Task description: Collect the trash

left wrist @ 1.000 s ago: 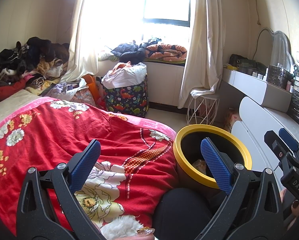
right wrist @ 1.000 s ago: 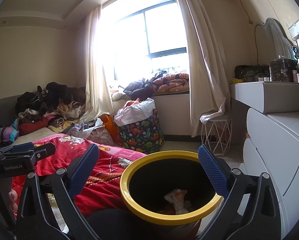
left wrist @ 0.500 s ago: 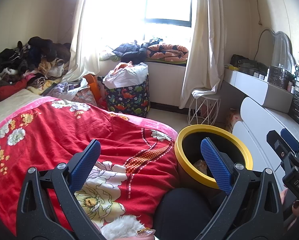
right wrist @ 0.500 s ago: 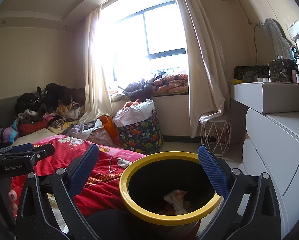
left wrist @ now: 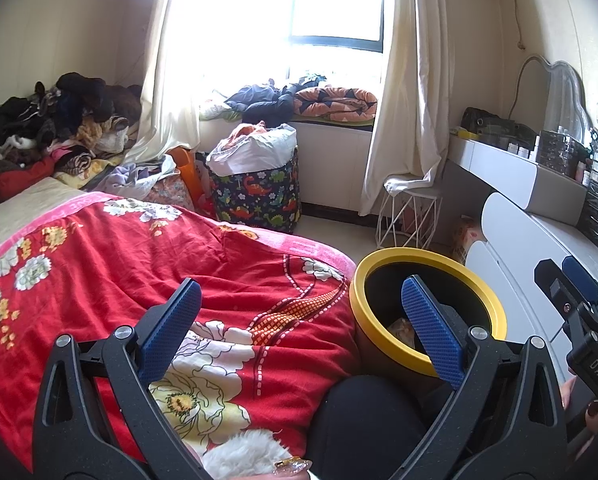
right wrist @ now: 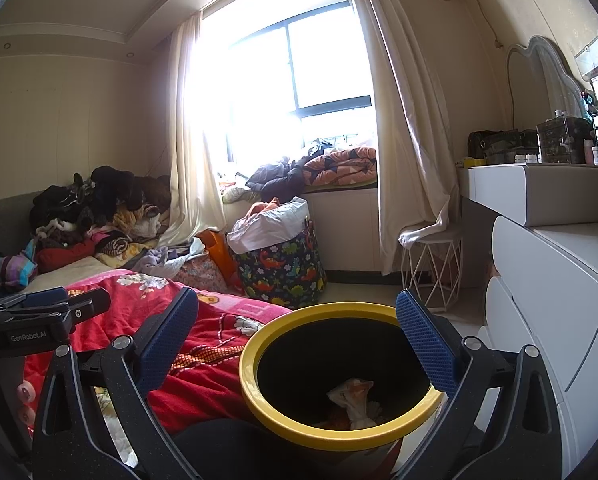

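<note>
Right wrist: right tool (right wrist: pixel 295 344) spread wide above bin (right wrist: pixel 341 372).

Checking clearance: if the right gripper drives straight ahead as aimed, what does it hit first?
Likely the yellow-rimmed bin: the open right gripper points across its mouth, with crumpled trash inside. Depth is unclear; it may skim the far rim.

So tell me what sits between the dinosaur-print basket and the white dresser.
A white wire-frame stool, with the curtain hem draped onto it; right wrist view.

Bin (right wrist: pixel 341 364) mouth unobstructed between bed (right wrist: pixel 203 344) and drawers (right wrist: pixel 547 280)
</note>
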`<state>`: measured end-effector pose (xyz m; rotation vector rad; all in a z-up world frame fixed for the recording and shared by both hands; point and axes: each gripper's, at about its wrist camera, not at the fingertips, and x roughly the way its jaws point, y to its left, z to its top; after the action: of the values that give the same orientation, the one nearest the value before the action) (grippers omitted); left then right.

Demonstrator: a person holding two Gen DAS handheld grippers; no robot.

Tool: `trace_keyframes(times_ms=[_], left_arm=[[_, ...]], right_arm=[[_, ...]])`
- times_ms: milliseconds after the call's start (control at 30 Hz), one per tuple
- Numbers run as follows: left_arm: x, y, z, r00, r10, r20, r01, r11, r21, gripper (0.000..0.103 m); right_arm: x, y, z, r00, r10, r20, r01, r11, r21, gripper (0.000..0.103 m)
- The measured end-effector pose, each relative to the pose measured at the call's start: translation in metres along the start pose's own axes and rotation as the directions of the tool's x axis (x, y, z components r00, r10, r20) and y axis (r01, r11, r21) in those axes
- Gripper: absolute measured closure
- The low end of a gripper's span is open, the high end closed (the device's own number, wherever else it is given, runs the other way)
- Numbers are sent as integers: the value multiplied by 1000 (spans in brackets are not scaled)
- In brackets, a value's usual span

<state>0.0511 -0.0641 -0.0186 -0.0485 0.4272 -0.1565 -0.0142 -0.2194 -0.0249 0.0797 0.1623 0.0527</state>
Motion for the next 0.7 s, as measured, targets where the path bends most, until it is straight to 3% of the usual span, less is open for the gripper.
trace_keyframes(times_ms=[167,267,433,533,567,633,667,700], left_arm=[[-1,1,0,1000,18,-3,-18,1000,-4,11],[-4,11,0,998,67,-10,-68,997,-26,11],[-12,51,0,989,145,-40,-149,984,-98,11],[-24,90,-6,973,211,-92,-224,961,-162,11],[-29,106,-10,965,235,-115,-253,949,-190,11],[-38,140,-19,935,307,-175,-342,910,-233,11],[-44,163,-27,905,367,-213,-414,876,-248,11],[-51,187,-36,873,419,-248,-478,835,-271,11]], right_arm=[[-4,2,3,1000,10,-2,-10,1000,-5,6],[0,4,12,999,49,-20,-49,999,0,6],[21,30,39,973,208,-97,-206,978,31,6],[45,70,54,916,358,-179,-355,933,54,6],[59,96,57,871,432,-235,-428,901,67,6],[79,137,57,803,497,-329,-501,862,81,6],[90,167,52,750,527,-400,-542,836,85,6],[102,201,45,676,557,-482,-594,800,92,6]])
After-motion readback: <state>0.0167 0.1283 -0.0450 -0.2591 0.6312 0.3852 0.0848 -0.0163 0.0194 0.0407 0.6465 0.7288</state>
